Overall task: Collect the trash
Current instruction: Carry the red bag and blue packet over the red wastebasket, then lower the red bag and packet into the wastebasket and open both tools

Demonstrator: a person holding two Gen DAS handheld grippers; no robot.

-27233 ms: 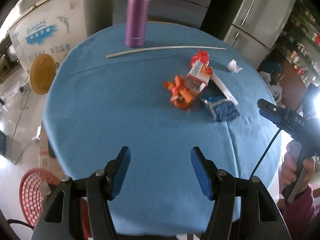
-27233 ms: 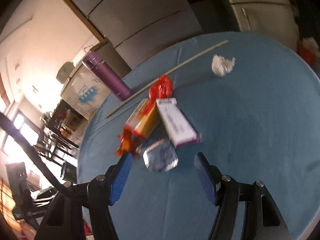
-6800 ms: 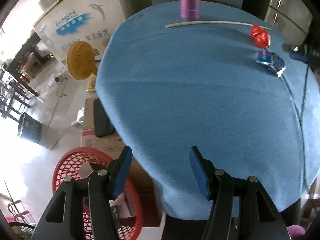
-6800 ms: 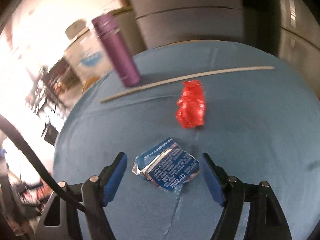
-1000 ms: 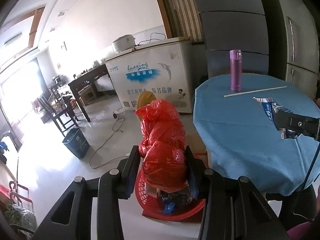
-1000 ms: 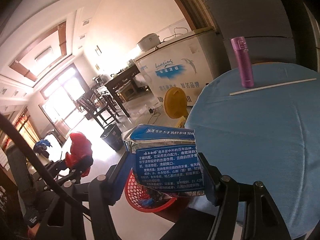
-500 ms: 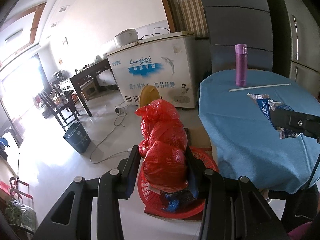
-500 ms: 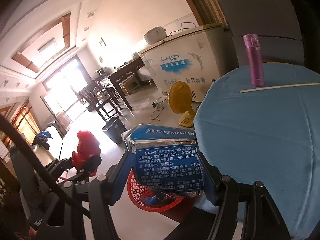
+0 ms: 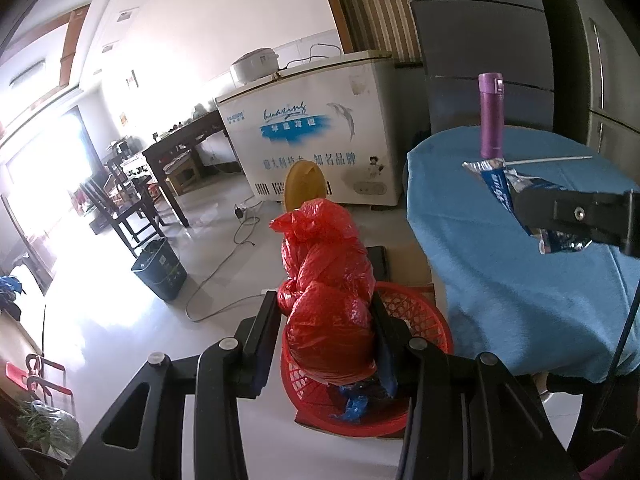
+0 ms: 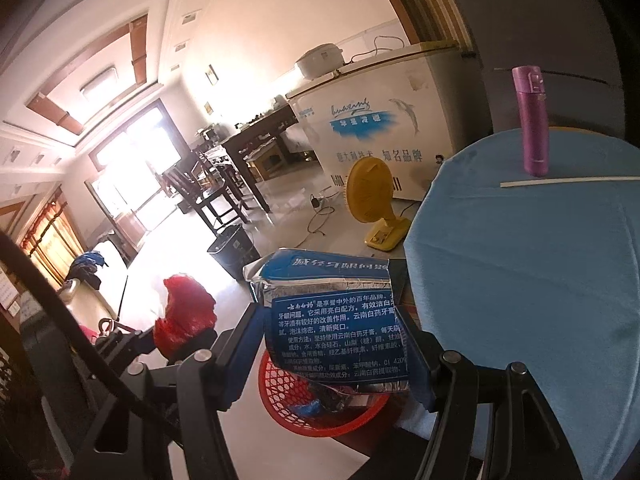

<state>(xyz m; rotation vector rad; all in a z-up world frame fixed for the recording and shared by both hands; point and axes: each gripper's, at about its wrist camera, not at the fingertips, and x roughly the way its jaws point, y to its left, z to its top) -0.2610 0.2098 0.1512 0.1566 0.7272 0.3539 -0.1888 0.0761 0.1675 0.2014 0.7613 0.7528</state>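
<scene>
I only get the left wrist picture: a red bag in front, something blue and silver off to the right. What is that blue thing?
Observer: A flattened blue carton with white Chinese print, gripped by the right gripper.
Operator: Is it over the basket?
Observer: In the right wrist view the red basket shows directly below it.
Operator: What stands behind the yellow disc?
Observer: It is a yellow fan, standing on a base on the floor beside the table.
</scene>
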